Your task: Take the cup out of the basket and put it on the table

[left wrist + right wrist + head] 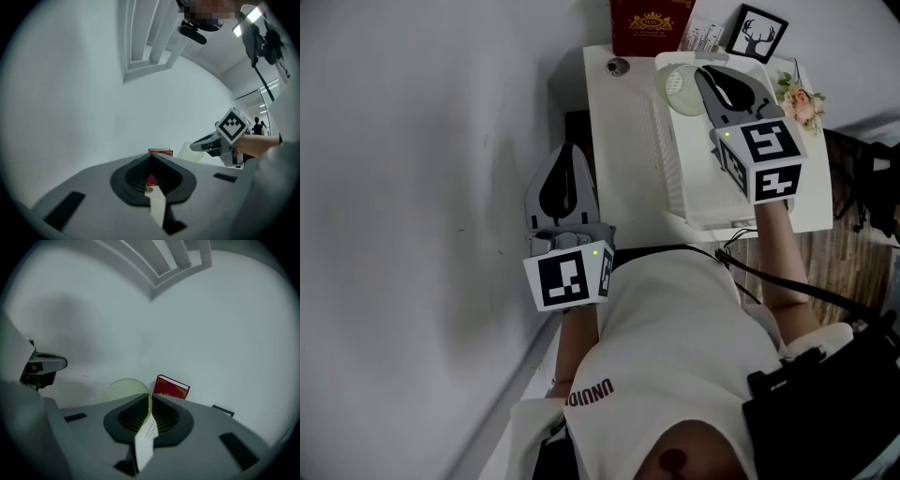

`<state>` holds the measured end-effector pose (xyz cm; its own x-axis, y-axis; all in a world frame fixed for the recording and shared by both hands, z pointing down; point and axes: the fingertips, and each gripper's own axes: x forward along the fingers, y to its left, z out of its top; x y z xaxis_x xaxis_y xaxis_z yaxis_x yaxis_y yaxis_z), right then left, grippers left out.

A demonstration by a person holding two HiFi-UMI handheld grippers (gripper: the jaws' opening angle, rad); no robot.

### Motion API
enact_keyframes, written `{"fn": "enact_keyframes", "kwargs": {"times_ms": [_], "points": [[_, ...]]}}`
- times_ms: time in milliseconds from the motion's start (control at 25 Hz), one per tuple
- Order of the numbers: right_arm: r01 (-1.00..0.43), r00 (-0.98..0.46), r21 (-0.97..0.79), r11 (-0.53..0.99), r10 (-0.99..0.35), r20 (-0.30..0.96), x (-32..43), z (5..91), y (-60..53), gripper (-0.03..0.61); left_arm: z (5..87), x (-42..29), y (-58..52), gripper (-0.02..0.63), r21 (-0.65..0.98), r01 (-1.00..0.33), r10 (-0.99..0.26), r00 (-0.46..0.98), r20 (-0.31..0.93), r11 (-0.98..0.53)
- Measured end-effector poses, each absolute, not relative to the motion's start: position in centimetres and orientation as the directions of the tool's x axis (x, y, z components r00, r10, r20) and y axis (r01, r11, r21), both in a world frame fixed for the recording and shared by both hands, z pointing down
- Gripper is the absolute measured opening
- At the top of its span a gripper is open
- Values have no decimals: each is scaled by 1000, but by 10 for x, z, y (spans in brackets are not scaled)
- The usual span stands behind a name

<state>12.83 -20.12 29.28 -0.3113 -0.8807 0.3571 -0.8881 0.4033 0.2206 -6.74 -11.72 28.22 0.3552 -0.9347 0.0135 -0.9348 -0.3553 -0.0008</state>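
A pale green see-through cup [679, 84] hangs over the far end of the white basket [667, 159], which stands on the white table [619, 141]. My right gripper [705, 75] is shut on the cup's rim; in the right gripper view the rim runs between the jaws [149, 401] and the cup [123, 391] shows just beyond them. My left gripper [569, 150] is off the table's left edge, level with the basket, shut with nothing in it [151, 157]. From the left gripper view I see the cup [193, 153] held by the right gripper [206, 143].
A red book [650, 23] stands at the table's far edge, with a deer picture frame [757, 33] to its right and flowers [799, 101] at the right side. A small dark round object [617, 66] lies near the book. A grey wall runs along the left.
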Motion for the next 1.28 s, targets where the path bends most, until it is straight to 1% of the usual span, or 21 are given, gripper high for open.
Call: {"fn": "enact_keyframes", "kwargs": {"times_ms": [840, 1280], "points": [[-836, -435, 187, 516, -831, 346, 69, 292, -186, 38, 284, -92, -101, 12, -12, -956, -956, 293, 19, -293], [-794, -510, 143, 591, -775, 372, 29, 305, -173, 38, 284, -104, -96, 12, -11, -964, -964, 265, 22, -265]]}}
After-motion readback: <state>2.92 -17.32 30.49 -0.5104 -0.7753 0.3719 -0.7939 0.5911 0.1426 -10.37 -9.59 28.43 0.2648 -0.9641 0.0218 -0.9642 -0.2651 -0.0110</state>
